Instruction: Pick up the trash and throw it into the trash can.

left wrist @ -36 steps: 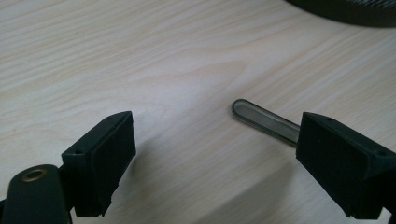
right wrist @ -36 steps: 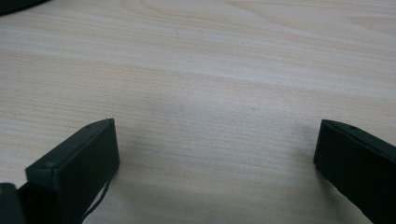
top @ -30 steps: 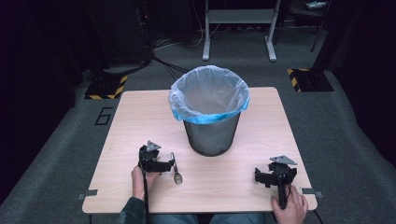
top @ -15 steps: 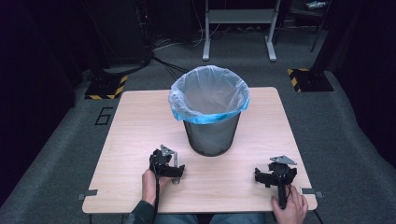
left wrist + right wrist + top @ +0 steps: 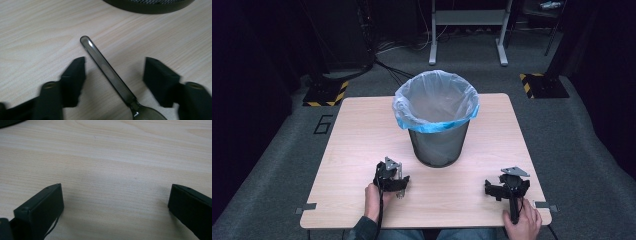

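My left tongs (image 5: pixel 113 68) have just been closing around the dark spoon (image 5: pixel 110 72), which lies flat on the counter (image 5: pixel 357 140) between the jaws, near the foot of the lined bin (image 5: pixel 437 117); neither pad touches the handle yet. My right tongs (image 5: pixel 506 187) rest spread wide at the near right of the counter, with only bare wood between them.
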Motion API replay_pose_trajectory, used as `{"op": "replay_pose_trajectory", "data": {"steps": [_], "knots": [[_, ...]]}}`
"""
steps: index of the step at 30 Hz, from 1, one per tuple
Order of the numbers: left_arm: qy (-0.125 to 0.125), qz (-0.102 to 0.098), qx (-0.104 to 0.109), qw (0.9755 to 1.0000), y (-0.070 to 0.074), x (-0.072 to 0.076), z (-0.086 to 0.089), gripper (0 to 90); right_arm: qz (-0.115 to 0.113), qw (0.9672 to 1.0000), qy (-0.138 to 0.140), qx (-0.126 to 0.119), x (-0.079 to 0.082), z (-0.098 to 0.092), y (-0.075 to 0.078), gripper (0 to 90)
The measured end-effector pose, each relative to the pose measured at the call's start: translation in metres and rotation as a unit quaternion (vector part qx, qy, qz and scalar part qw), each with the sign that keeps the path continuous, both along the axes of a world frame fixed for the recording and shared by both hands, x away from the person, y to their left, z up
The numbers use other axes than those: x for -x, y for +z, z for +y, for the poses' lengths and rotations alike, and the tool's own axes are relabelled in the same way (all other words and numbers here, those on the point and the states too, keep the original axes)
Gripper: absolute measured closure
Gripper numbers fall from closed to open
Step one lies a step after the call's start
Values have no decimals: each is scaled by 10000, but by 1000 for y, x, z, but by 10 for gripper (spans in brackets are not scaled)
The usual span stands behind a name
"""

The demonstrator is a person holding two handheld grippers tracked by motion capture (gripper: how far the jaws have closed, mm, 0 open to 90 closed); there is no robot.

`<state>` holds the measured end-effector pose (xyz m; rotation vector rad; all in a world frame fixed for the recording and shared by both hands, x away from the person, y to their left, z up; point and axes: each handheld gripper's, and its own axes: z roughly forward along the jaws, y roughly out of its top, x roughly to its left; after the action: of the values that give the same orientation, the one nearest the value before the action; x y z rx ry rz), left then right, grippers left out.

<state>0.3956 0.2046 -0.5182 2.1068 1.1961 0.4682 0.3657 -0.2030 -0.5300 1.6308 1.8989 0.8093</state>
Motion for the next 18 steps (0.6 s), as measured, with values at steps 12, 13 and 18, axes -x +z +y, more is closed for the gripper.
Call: {"op": "replay_pose_trajectory", "data": {"steps": [12, 13, 18], "knots": [[161, -231, 260, 9993, -4, 5, 14, 788, 1, 10000, -1, 1, 0, 0, 0, 0], [195, -209, 281, 9992, -4, 6, 15, 788, 1, 10000, -1, -1, 0, 0, 0, 0], [262, -267, 407, 9985, -1, 6, 21, 789, 1, 10000, 0, -2, 0, 0, 0, 0]]}}
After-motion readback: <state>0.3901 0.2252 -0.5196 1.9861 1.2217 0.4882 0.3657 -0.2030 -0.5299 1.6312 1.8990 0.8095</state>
